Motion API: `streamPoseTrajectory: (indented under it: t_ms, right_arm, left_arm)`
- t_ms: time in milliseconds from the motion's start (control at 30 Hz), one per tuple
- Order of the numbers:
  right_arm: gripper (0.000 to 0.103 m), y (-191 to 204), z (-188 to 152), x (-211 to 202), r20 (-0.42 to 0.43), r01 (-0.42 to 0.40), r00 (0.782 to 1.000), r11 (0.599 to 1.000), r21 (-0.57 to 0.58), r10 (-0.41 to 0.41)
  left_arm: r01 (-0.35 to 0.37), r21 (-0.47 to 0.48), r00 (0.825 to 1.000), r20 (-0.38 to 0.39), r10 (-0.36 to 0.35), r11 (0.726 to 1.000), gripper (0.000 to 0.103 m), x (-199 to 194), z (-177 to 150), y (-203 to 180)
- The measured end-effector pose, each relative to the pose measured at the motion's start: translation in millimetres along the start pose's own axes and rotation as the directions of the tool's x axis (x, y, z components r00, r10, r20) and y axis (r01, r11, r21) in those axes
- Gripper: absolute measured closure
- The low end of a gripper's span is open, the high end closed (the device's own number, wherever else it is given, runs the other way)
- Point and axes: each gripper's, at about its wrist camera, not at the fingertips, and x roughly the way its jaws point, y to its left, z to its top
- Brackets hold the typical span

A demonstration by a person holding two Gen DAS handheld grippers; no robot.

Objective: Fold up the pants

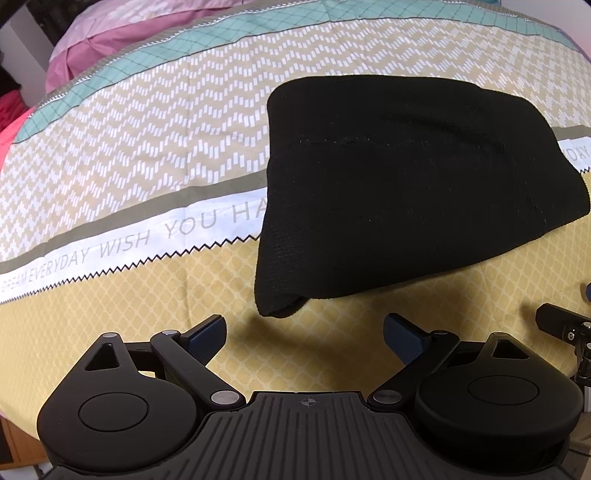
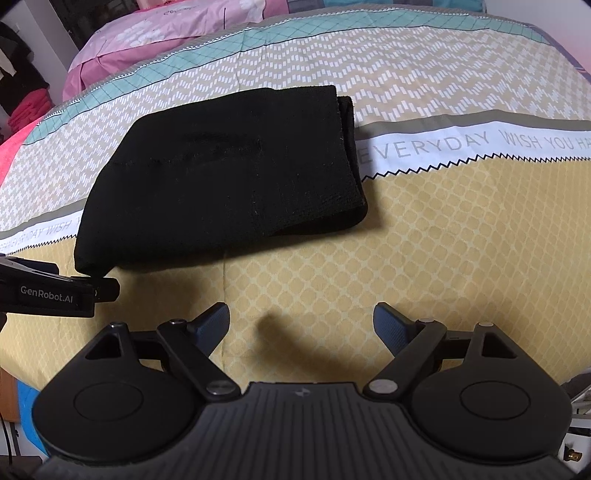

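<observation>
The black pants point(image 1: 413, 195) lie folded into a compact bundle on the patterned bedspread point(image 1: 147, 155). They also show in the right wrist view point(image 2: 225, 177), left of centre, with stacked layers at the right end. My left gripper point(image 1: 304, 328) is open and empty, just short of the bundle's near corner. My right gripper point(image 2: 301, 321) is open and empty over bare yellow fabric, to the right of and nearer than the bundle. The left gripper's body point(image 2: 48, 291) shows at the left edge of the right wrist view.
The bedspread point(image 2: 443, 229) has yellow, white-lettered, chevron and teal bands. A pink pillow point(image 2: 173, 33) lies at the far end of the bed. Red cloth point(image 2: 26, 110) sits off the bed's left side. The bed edge runs close below both grippers.
</observation>
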Motion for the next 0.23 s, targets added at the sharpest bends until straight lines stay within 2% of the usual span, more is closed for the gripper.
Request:
streamPoseTrajectory:
  t_ms: [100, 233]
  right_arm:
    - [0.015, 1.4, -0.3, 2.3, -0.008, -0.002, 1.0, 1.0, 0.0, 0.002]
    - [0.015, 2.3, -0.4, 6.6, -0.029, -0.004, 1.0, 1.0, 0.0, 0.004]
  left_arm:
    - [0.03, 0.0, 1.0, -0.005, -0.03, 1.0, 0.0, 0.2, -0.6, 0.0]
    - [0.033, -0.009, 0.999, -0.012, -0.033, 0.999, 0.0, 1.4, -0.2, 0.3]
